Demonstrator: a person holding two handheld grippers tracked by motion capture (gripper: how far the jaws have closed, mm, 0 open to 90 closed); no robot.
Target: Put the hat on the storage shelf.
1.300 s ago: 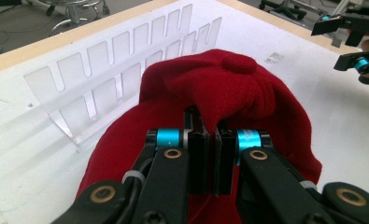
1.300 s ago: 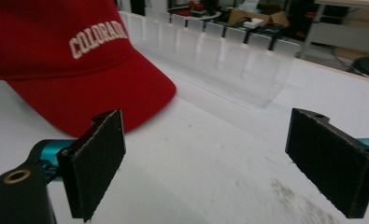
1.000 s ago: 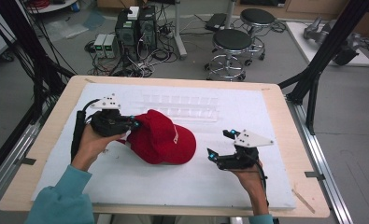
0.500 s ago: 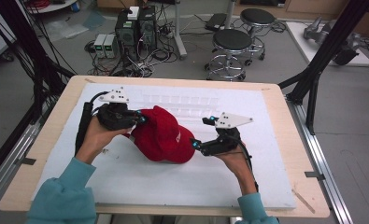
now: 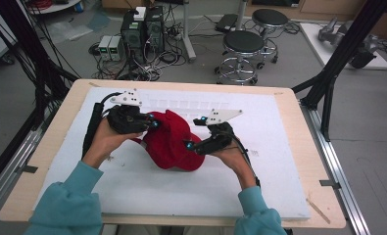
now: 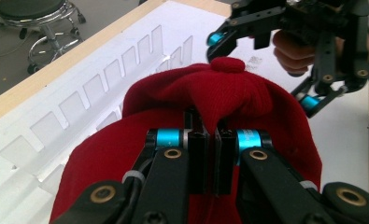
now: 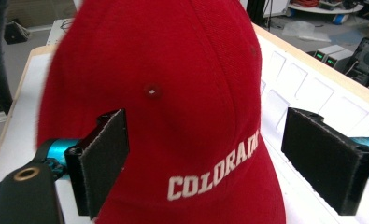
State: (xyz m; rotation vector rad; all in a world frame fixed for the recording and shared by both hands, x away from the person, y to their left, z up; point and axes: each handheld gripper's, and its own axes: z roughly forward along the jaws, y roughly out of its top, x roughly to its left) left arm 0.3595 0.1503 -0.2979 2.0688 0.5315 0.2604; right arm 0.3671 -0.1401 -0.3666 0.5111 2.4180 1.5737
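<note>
A red cap (image 5: 171, 144) with white "COLORADO" lettering (image 7: 215, 165) lies on the white foam board (image 5: 132, 186). My left gripper (image 5: 153, 124) is at the cap's left side. In the left gripper view its jaws are shut on a pinched fold of the cap's crown (image 6: 209, 135), just below the top button (image 6: 227, 64). My right gripper (image 5: 194, 132) is at the cap's right side and stands open. Its two pads (image 7: 105, 158) sit either side of the cap's front panel (image 7: 173, 93) without touching it. The right gripper (image 6: 262, 70) shows beyond the cap.
A row of rectangular slots (image 5: 191, 104) runs along the foam board's far part. The board lies on a wooden table (image 5: 303, 161). Black frame posts (image 5: 345, 44) stand at both sides. Stools (image 5: 245, 44) and computer boxes (image 5: 142, 27) are on the floor behind.
My right gripper has moved left and forward from the board's right side up to the cap, jaws open. My left gripper, still pinching the cap, has shifted slightly forward and right.
</note>
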